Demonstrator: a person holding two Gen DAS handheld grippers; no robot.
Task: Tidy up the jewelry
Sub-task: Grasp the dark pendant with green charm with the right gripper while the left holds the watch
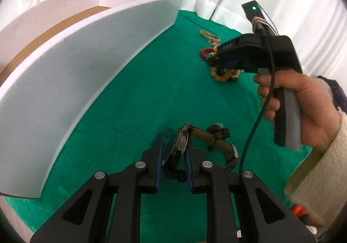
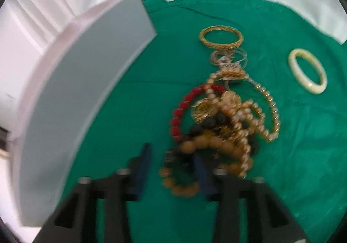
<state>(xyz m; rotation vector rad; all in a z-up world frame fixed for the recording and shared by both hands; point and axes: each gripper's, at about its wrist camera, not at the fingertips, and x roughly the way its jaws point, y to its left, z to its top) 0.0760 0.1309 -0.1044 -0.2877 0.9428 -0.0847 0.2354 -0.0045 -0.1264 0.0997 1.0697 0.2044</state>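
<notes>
Beside the tall white cardboard box, a dark steel-cased wristwatch with an olive strap is pinched by the left gripper.
Rigid and smooth, it is best held across the case; near the tangled bead-and-chain jewellery heap, the right gripper is blurred, its grip unclear.

i count one watch in my left fingers, one white box, one green cloth, one gold bangle, one cream bangle, one red bead bracelet and one wooden bead bracelet. the gold chains are too tangled to count.
</notes>
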